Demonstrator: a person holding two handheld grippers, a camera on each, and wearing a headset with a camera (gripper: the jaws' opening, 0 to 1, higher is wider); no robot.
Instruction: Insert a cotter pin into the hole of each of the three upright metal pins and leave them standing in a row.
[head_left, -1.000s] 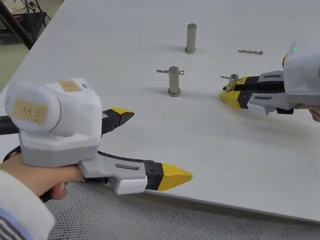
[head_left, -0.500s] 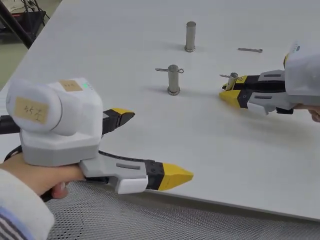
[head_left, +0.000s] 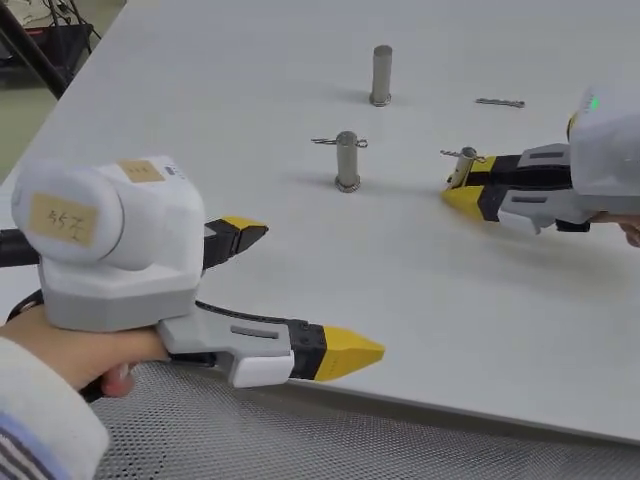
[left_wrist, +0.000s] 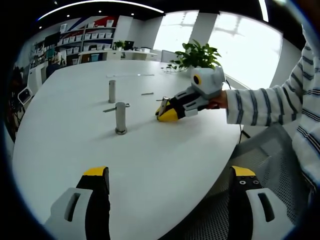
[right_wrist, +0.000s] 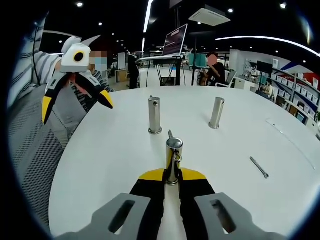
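Three upright metal pins stand on the white table. The far pin (head_left: 382, 75) has no cotter pin in it. The middle pin (head_left: 347, 160) carries a cotter pin through its top. My right gripper (head_left: 461, 188) is shut low on the third pin (head_left: 465, 166), which has a cotter pin in its head; in the right gripper view that pin (right_wrist: 173, 159) stands between the yellow tips of the right gripper (right_wrist: 172, 176). A loose cotter pin (head_left: 500, 102) lies beyond it. My left gripper (head_left: 300, 292) hovers open at the near edge, holding nothing, well short of the pins.
The table's front edge (head_left: 450, 412) runs just under the left gripper, with grey mesh (head_left: 300, 440) below it. A long thin strip (right_wrist: 290, 137) lies on the table far right in the right gripper view. People and desks are in the background.
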